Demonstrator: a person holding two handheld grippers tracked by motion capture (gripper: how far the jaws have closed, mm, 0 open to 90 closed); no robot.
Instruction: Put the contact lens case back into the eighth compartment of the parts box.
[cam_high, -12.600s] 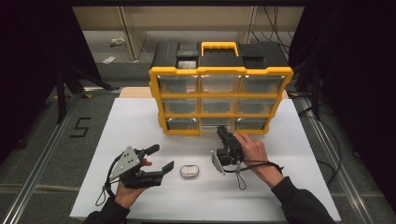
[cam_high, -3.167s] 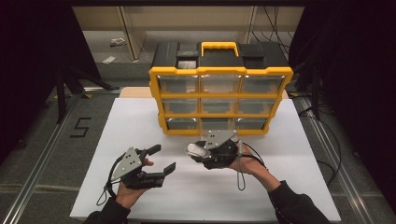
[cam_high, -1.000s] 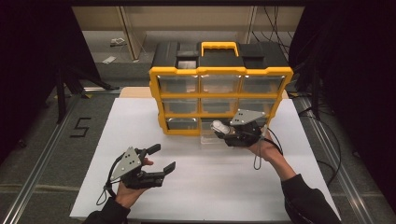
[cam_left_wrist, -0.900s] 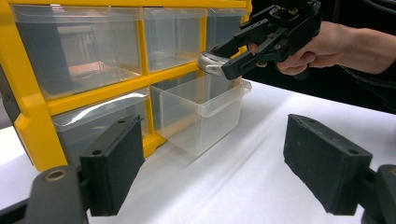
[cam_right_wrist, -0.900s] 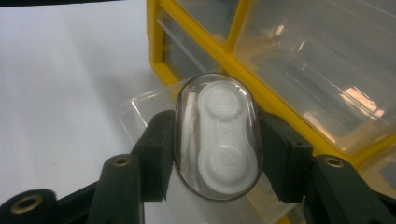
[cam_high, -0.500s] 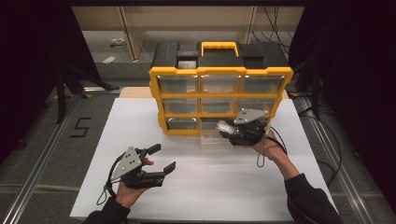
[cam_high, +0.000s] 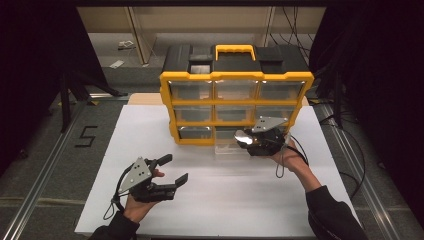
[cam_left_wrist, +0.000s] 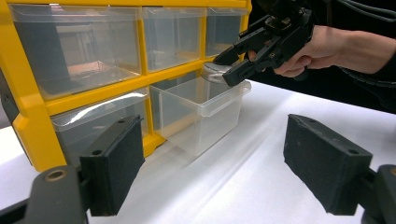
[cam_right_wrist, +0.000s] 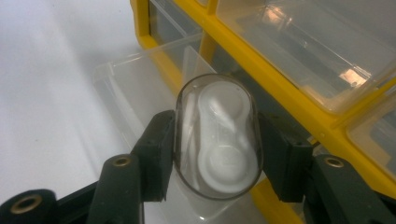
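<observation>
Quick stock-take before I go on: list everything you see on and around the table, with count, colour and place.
Drawer cabinet: one, yellow frame with black top and yellow handle, at the back of the table, nine clear drawers.
Open drawer: one, clear, pulled out from the bottom row, middle column.
Lens case: one, clear shell with white inside, held over the open drawer.
Table: one, white top.
Number 5 mark: one, black, on the floor left of the table.
Left tongs: one, black, open, near the front left of the table, holding nothing.
Right tongs: one, black, shut on the lens case.
Hands: two, left and right, each holding its tongs.
</observation>
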